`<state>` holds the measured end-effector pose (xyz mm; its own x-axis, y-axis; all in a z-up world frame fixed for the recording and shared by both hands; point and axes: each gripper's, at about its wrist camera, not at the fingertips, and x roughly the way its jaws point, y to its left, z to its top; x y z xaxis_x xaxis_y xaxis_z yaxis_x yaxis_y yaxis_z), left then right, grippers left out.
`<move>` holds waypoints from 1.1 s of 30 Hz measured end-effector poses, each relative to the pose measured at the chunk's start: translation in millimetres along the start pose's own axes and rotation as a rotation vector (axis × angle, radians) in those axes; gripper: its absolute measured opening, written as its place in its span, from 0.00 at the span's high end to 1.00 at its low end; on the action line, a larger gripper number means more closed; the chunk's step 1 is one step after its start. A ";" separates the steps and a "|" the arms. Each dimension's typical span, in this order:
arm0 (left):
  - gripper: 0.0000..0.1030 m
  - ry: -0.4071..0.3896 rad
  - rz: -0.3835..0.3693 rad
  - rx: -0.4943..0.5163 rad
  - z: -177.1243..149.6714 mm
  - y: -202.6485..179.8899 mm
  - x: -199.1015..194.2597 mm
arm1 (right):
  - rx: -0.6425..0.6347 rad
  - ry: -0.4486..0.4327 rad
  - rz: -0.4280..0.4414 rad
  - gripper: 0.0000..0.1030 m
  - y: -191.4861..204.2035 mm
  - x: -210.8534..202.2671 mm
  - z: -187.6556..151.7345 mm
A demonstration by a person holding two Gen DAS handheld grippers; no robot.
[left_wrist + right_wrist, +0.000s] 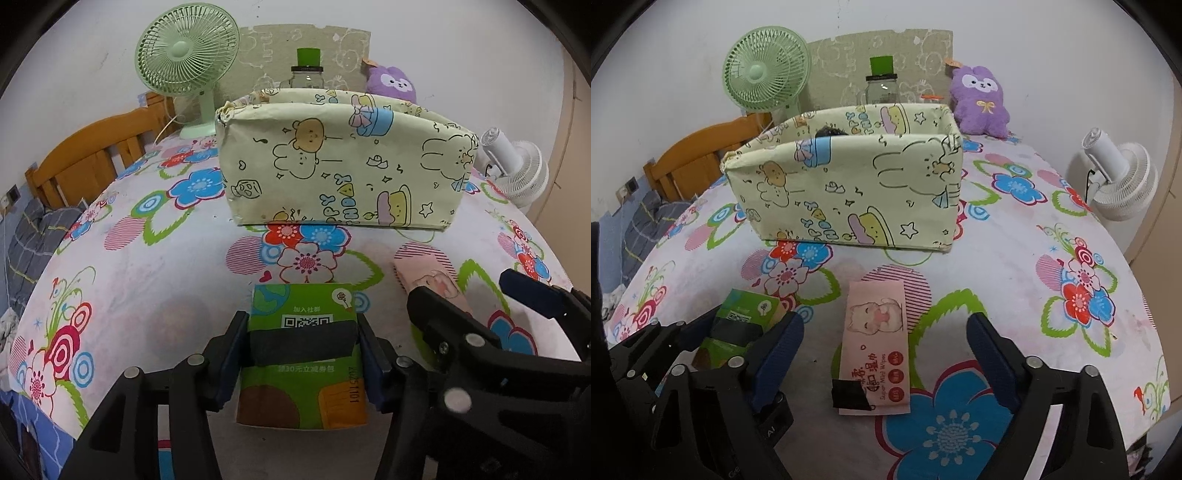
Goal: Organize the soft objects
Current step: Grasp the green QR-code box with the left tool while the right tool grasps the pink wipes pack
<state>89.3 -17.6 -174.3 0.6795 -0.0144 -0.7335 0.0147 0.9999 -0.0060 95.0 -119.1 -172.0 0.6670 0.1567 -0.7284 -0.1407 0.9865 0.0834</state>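
While squeezed between the blue pads of the left gripper [301,363], looks bright green with a brown patch and an orange patch near the bottom: a soft green pack [303,354]. Has a square code, a small flower picture and a strip of black tape across the middle. Sits low over the flowery sheet [147,288], in front of the box [343,166]. Shows up again in the right wrist view [746,325], off to the left, clamped in the same fingers.

Lies flat on the sheet just beside it: a pink pack [877,347] of wipes. Has a sleepy cat face, red dots near the bottom and a bit of black tape on one corner. Rests between the two spread fingers of the right gripper [884,360], touching neither. Wide apart and holding nothing there. Peeks out behind the right gripper's finger in the left view too [436,280].

Stands upright farther back: a pale yellow box with bunnies, bears, stars and hats drawn on it. Open on top. Holds something dark [829,131] near the back wall, too hidden to name.

Behind the box: a clear jar [882,88] with a green cap, a green fan [764,74] and a purple plush [980,98]. Off to the right edge: a white fan [1119,177].
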 end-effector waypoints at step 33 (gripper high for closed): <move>0.13 0.007 -0.006 0.002 2.1 15.0 9.7 | 0.023 0.037 0.008 0.58 15.4 28.5 5.0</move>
<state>97.7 -2.8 -180.1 0.6743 -0.0201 -0.7382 0.0203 0.9998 -0.0087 115.5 -99.3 -188.1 0.6380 0.1634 -0.7525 -0.1287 0.9861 0.1051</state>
